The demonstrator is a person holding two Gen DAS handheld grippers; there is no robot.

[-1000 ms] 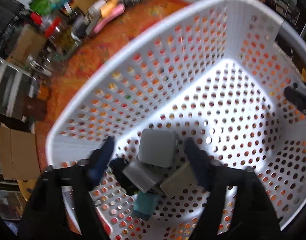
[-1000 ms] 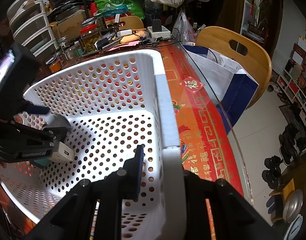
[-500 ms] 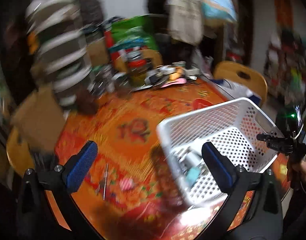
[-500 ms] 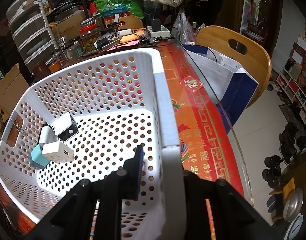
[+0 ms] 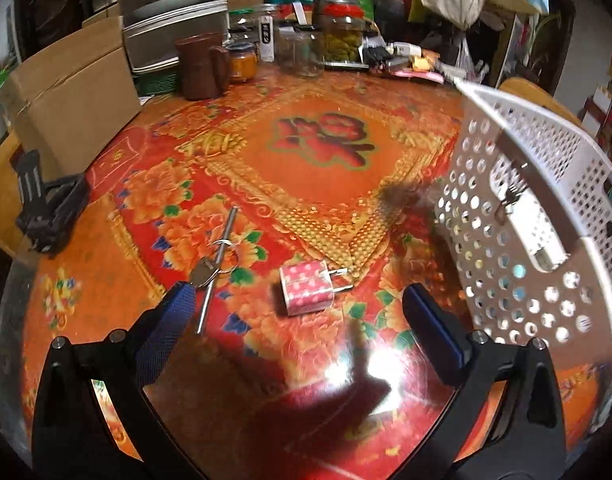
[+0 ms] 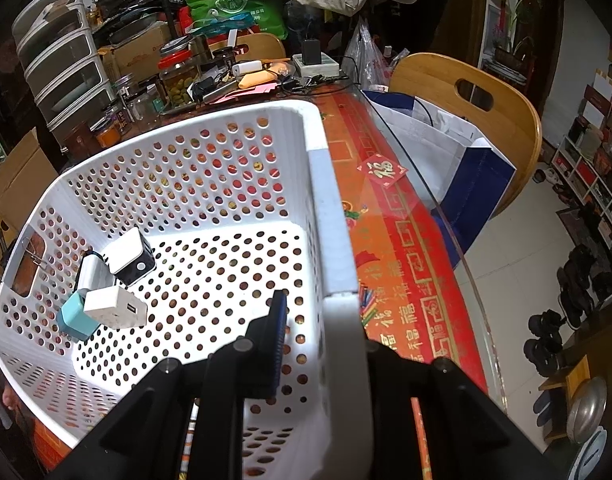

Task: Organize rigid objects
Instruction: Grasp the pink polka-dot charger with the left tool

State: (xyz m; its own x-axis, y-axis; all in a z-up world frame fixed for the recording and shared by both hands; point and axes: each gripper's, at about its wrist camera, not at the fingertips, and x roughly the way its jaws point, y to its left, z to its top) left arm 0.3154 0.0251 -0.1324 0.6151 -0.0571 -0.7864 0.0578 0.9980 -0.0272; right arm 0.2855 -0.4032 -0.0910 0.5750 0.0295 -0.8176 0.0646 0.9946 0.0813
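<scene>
A pink polka-dot plug charger point(image 5: 307, 287) lies on the red patterned table between the tips of my open, empty left gripper point(image 5: 300, 304). A key with ring and metal rod point(image 5: 216, 264) lies by the left fingertip. The white perforated basket point(image 5: 517, 216) stands at the right; in the right wrist view its wall point(image 6: 210, 184) holds a white-and-black charger point(image 6: 130, 258), a white charger point(image 6: 114, 307) and a teal one point(image 6: 74, 318). My right gripper point(image 6: 325, 328) is shut on the basket's near rim point(image 6: 337, 292).
Jars point(image 5: 339, 36), a brown mug point(image 5: 202, 66), a cardboard box point(image 5: 74, 92) and clutter line the table's far side. A black clamp point(image 5: 46, 208) sits at the left edge. A wooden chair point(image 6: 465, 92) with a bag stands past the glass table edge.
My left gripper has left the basket, where it dropped a charger, and swung left and down over the pink charger on the table. The right gripper has held still on the rim.
</scene>
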